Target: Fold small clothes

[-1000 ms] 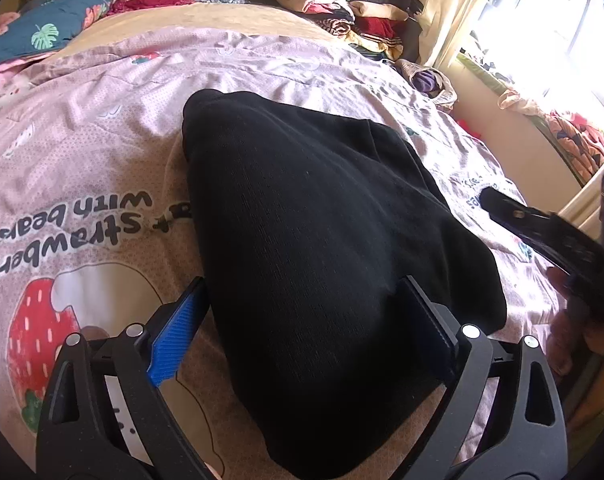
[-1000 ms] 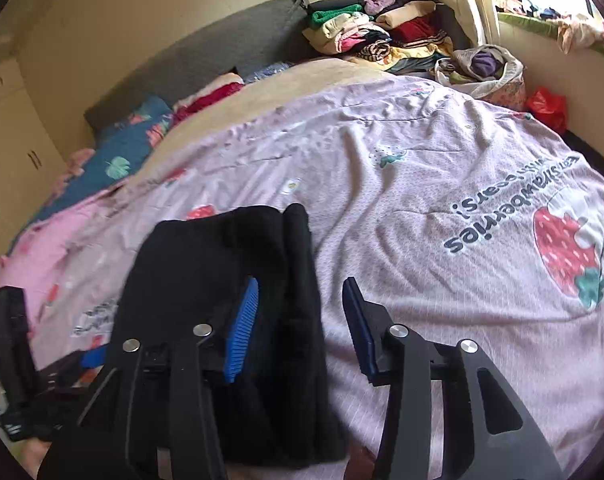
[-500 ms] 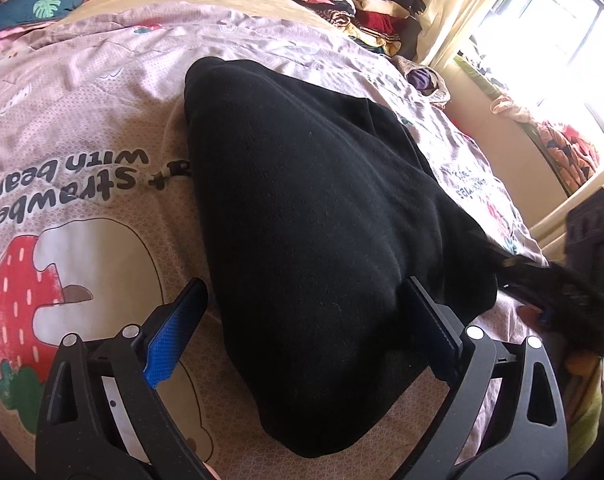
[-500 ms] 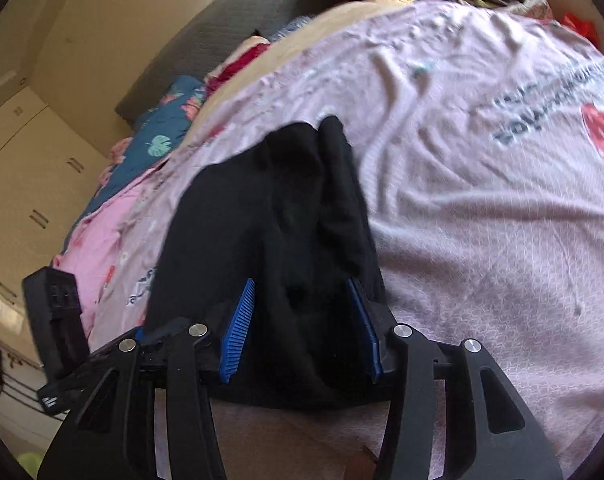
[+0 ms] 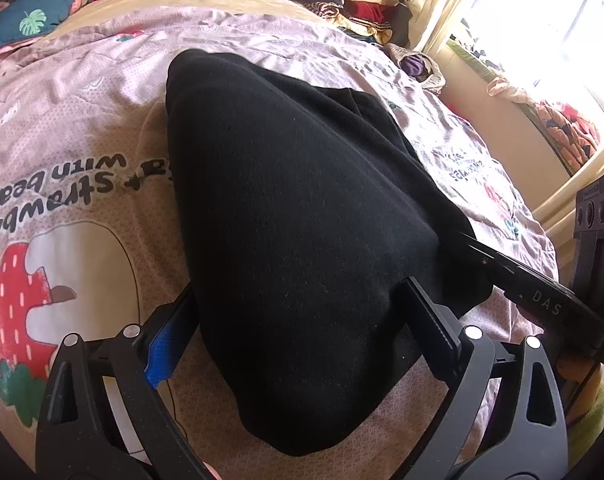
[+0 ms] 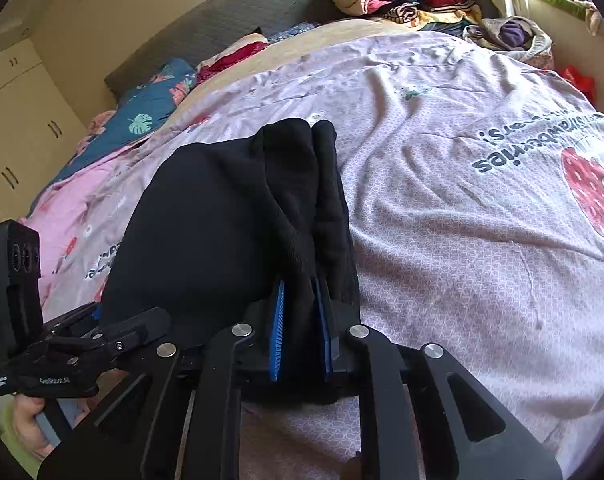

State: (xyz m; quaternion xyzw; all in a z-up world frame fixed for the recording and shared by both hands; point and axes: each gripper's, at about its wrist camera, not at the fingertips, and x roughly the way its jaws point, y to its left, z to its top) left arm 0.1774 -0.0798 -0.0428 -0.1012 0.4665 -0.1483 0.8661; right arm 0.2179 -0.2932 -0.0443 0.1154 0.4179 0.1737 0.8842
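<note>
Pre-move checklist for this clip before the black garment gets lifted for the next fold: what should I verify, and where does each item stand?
1. Right claw shut on the black garment: ok, jaws have just been closing and fabric is pinched between the blue pads.
2. Left claw gripping: not ok, jaws stand open astride the garment's edge.
3. Garment flat on the pink bedspread: ok.
4. All layers caught by the right claw: cannot tell.
5. Bedspread beside the garment free for folding: ok.
</note>
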